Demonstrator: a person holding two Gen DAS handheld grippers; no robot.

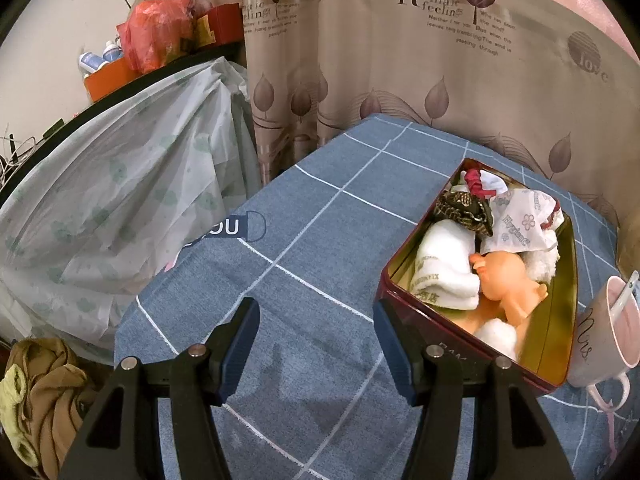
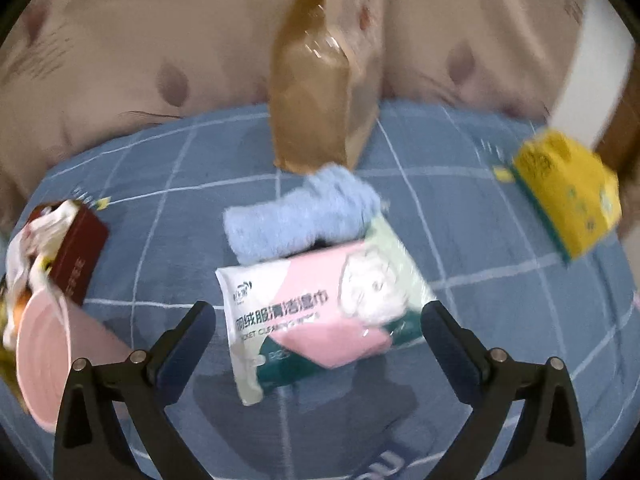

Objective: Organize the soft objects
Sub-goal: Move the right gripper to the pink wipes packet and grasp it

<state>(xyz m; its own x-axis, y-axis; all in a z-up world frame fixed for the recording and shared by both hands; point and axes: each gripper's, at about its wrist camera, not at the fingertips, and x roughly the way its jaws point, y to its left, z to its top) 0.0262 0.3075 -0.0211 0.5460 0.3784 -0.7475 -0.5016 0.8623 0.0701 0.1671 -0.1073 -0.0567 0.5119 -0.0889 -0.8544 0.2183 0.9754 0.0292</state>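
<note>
Hovering over the blue checked cloth [image 2: 480,240], the right gripper [image 2: 318,320] has its jaws spread wide around nothing, a wipes pack [image 2: 320,312] and blue towel [image 2: 296,216] lying just beyond. Left gripper [image 1: 316,320] spread too, empty, beside the red tin [image 1: 460,360] packed with white cloths [image 1: 440,264] and a doll [image 1: 504,280].
</note>
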